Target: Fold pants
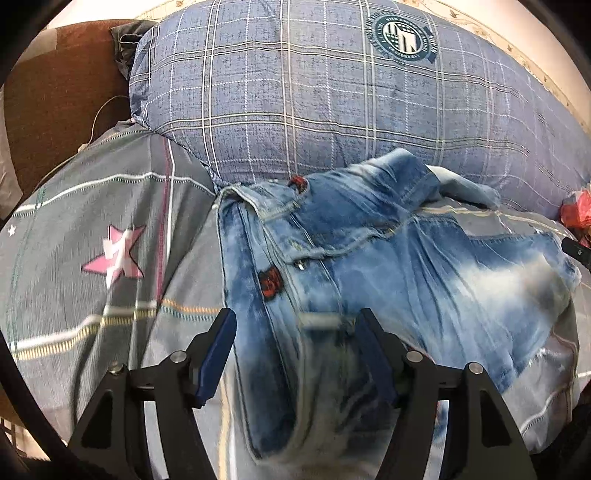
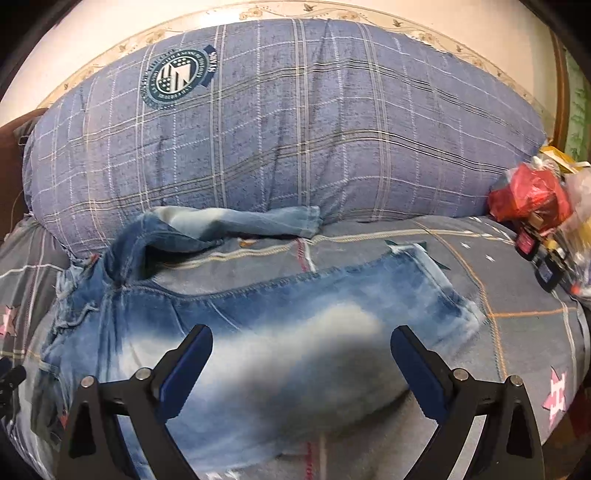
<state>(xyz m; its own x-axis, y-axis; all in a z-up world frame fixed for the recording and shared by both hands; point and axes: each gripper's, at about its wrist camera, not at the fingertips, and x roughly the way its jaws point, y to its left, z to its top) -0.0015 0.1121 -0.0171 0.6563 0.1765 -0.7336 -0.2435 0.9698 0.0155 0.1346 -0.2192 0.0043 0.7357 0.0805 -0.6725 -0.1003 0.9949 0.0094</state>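
1 pair of jeans (image 1: 369, 258), 1 big pillow (image 1: 314, 85), 1 bedsheet (image 1: 92, 206), 2 grippers, 1 pile of plastic bags (image 2: 535, 195) at the sheet's right edge

Jeans lie on the bedsheet right in front of the pillow, waist end toward the left, legs running right. One leg is spread flat across the sheet, the other is bunched up against the base of the pillow, its hem touching it

Left gripper (image 1: 295, 325): fingers spread wide, nothing clamped. It hangs over the waist area; whether the fingertips (image 1: 221, 332) touch the denim can't be told, that part of the left wrist view is motion-blurred

Right gripper (image 2: 301, 345): fingers spread wide too, nothing held, over the flat leg at the faded thigh patch. Contact can't be told there either

Materials: jeans are washed blue denim with white bleached patches, pale stitched seams, small red-black patch (image 1: 270, 282) near the fly. Pillow is blue-grey plaid cotton, plump, with a round teal and white crest print (image 1: 402, 35). Bedsheet is grey with thin coloured stripes and pink star prints (image 1: 114, 254). Gripper frames are black, pads are dark blue and flat
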